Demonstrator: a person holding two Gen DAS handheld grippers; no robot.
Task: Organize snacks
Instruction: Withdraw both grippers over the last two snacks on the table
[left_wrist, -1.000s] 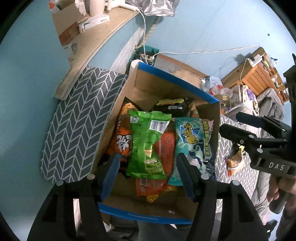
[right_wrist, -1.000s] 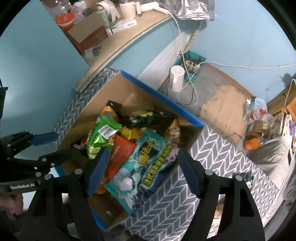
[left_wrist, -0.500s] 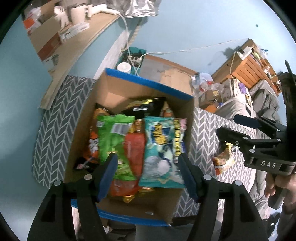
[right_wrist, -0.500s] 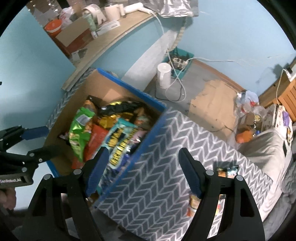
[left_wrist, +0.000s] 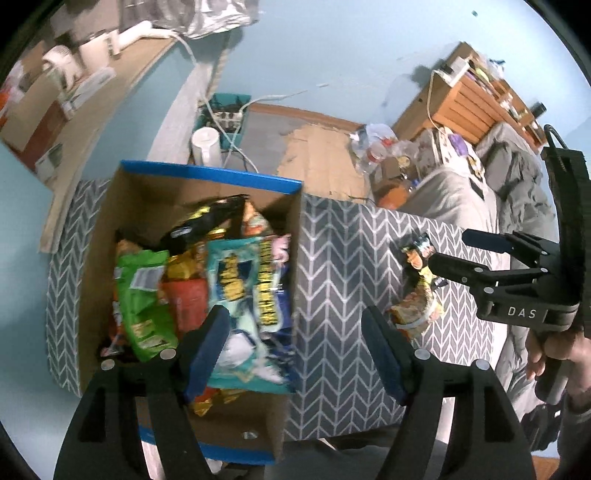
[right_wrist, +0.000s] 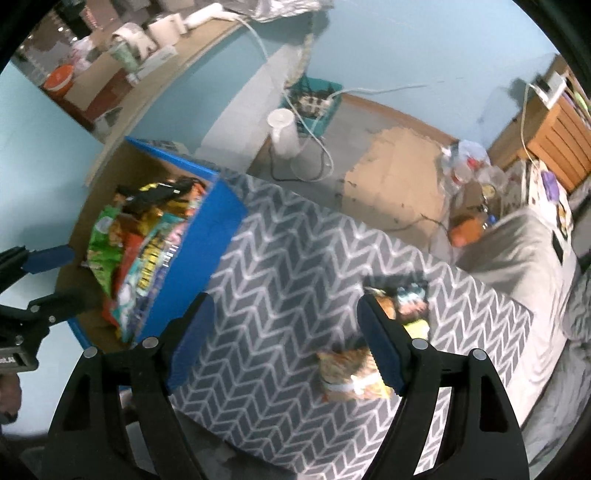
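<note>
- Holding both tongs empty: my left gripper has just been opening, my right gripper stands wide.
- Loose snack packets lie on the chevron cloth, beside the cardboard box.
- I should centre one packet, then close.

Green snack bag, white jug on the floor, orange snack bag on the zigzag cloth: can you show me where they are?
green snack bag (left_wrist: 146, 302), left wrist view, middle of its front.
white jug (right_wrist: 284, 134), right wrist view, its side wall.
orange snack bag (right_wrist: 345, 373), right wrist view, middle of its front.
</note>
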